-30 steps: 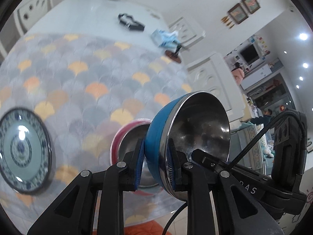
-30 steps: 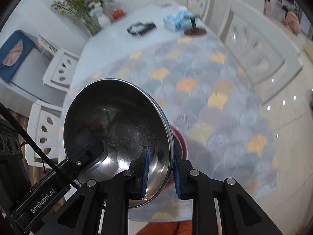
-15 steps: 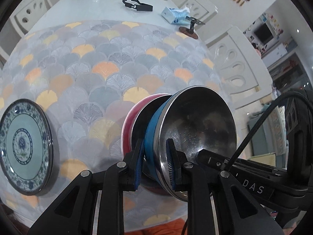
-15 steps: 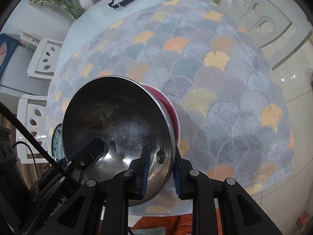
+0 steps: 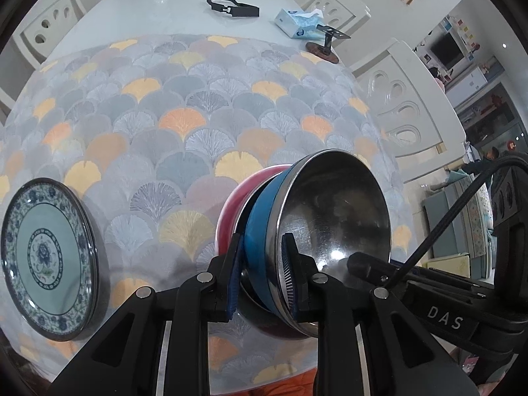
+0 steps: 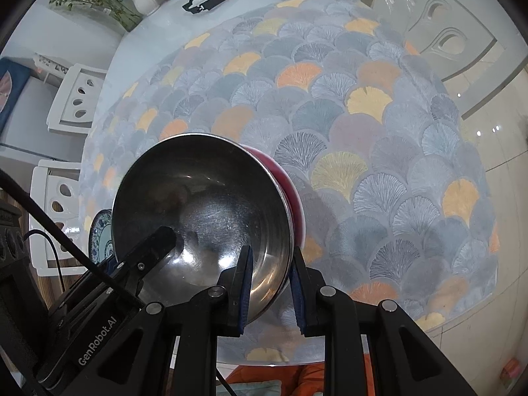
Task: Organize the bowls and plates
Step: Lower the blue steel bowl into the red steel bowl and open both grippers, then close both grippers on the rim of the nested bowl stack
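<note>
A blue bowl (image 5: 260, 217) with a steel inside (image 6: 204, 211) sits nested in a red bowl (image 5: 234, 198) near the table's front edge. My left gripper (image 5: 262, 275) straddles the blue bowl's near rim, one finger inside and one outside, with gaps showing beside the pads. My right gripper (image 6: 269, 283) straddles the opposite rim, its jaws spread clear of the wall. The red bowl's side (image 6: 293, 198) shows in the right wrist view. A blue-patterned plate (image 5: 46, 260) lies on the cloth to the left, and its edge shows in the right wrist view (image 6: 100, 237).
The table carries a fan-patterned cloth (image 5: 184, 125). At the far end lie a black frame (image 5: 231, 6), a tissue box (image 5: 298, 23) and a small stand (image 5: 325, 46). White chairs (image 5: 406, 105) stand around the table. A flower vase (image 6: 145, 0) stands far off.
The blue bowl came down from the air into the red bowl. Both grippers' jaws have widened from their tight grip on its rim.
</note>
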`<act>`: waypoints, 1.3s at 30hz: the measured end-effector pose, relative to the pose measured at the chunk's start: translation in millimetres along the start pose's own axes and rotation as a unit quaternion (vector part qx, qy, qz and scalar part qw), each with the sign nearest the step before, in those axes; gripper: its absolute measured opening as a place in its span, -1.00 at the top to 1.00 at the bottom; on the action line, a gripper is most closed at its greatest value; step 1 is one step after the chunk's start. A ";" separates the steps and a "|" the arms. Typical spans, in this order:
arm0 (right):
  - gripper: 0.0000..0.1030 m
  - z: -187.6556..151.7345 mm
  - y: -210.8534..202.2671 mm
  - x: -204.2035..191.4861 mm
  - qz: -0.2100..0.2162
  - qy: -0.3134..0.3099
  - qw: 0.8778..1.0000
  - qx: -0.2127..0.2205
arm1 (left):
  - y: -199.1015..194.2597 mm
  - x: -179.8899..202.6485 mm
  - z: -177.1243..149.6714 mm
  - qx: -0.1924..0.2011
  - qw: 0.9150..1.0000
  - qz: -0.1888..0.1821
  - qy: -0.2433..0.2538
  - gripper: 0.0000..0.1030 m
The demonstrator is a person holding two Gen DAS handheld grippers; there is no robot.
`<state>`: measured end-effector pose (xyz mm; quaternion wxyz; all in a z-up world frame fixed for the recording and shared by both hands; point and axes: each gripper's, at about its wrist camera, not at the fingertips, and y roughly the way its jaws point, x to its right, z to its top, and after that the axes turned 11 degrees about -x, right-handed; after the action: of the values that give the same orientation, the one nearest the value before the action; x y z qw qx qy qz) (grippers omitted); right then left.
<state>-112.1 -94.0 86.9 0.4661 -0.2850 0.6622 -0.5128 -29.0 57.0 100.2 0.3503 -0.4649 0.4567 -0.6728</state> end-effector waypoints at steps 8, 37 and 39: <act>0.57 0.2 -12.2 0.2 0.000 0.001 1.000 0.012 | -14.9 -11.4 4.6 0.018 0.999 -0.022 -0.015 0.59; 0.04 -29.1 -89.1 -7.7 0.007 0.015 0.994 0.109 | -111.0 10.4 -13.7 0.143 0.988 -0.046 0.045 -0.24; -0.02 -34.2 -99.1 -9.2 0.012 0.012 0.992 0.125 | -118.2 14.0 -16.0 0.148 0.986 -0.057 0.056 -0.24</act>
<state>-149.4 -102.9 184.9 0.4958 -0.2103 0.6021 -0.5895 -54.2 89.0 213.2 0.3505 -0.3950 0.3438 -0.7765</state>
